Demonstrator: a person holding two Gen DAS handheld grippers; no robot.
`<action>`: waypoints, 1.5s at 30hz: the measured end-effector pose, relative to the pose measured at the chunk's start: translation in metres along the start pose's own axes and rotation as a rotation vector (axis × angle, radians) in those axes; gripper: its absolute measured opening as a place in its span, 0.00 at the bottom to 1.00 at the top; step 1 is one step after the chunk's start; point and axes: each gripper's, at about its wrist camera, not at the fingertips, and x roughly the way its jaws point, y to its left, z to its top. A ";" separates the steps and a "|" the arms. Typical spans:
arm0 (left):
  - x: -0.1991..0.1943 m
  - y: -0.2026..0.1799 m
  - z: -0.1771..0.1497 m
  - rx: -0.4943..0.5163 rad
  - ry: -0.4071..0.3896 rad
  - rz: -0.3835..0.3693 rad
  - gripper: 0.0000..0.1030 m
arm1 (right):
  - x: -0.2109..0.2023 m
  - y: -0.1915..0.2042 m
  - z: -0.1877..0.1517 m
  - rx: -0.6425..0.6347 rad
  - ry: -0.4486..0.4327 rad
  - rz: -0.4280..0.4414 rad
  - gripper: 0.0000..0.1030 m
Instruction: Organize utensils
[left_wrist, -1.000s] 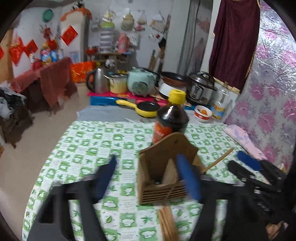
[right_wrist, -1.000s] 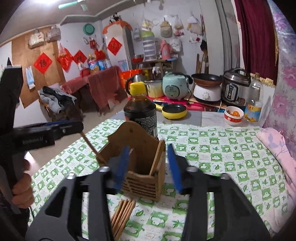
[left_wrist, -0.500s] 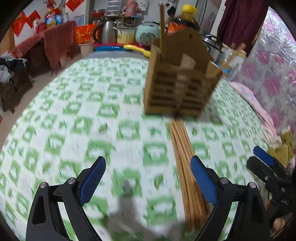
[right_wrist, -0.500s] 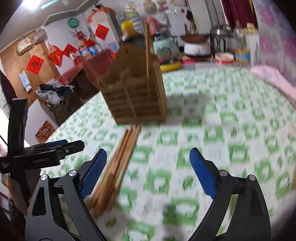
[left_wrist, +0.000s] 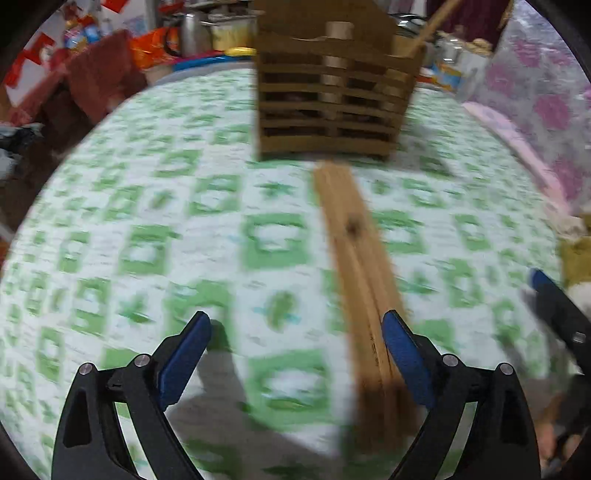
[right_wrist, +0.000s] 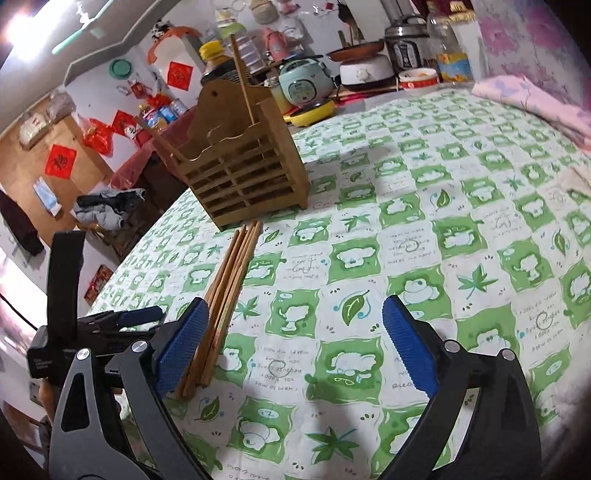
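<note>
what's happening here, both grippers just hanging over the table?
A person holds a gripper in each hand over a green-checked tablecloth. The left gripper and right gripper are both opening, with nothing gripped. A bundle of loose chopsticks lies on the cloth in front of a slatted wooden holder, which already has a couple of sticks standing in it. The bundle sits beside each gripper's inner finger, so a pickup looks likely next.

Tablecloth (right_wrist: 410, 243): "makes me happy"

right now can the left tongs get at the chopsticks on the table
Probably yes: the left tongs are opening with nothing between them, and the chopsticks lie loose on the tablecloth by the right pad, clear of the wooden holder.
</note>
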 end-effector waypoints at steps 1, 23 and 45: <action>0.000 0.009 0.001 -0.017 -0.010 0.047 0.91 | 0.000 -0.001 0.000 0.006 0.002 0.003 0.89; -0.024 0.068 -0.031 -0.093 -0.013 -0.042 0.90 | 0.003 0.039 -0.013 -0.220 0.060 0.045 0.89; -0.025 0.058 -0.030 -0.051 -0.047 -0.067 0.22 | 0.030 0.094 -0.053 -0.565 0.281 -0.048 0.43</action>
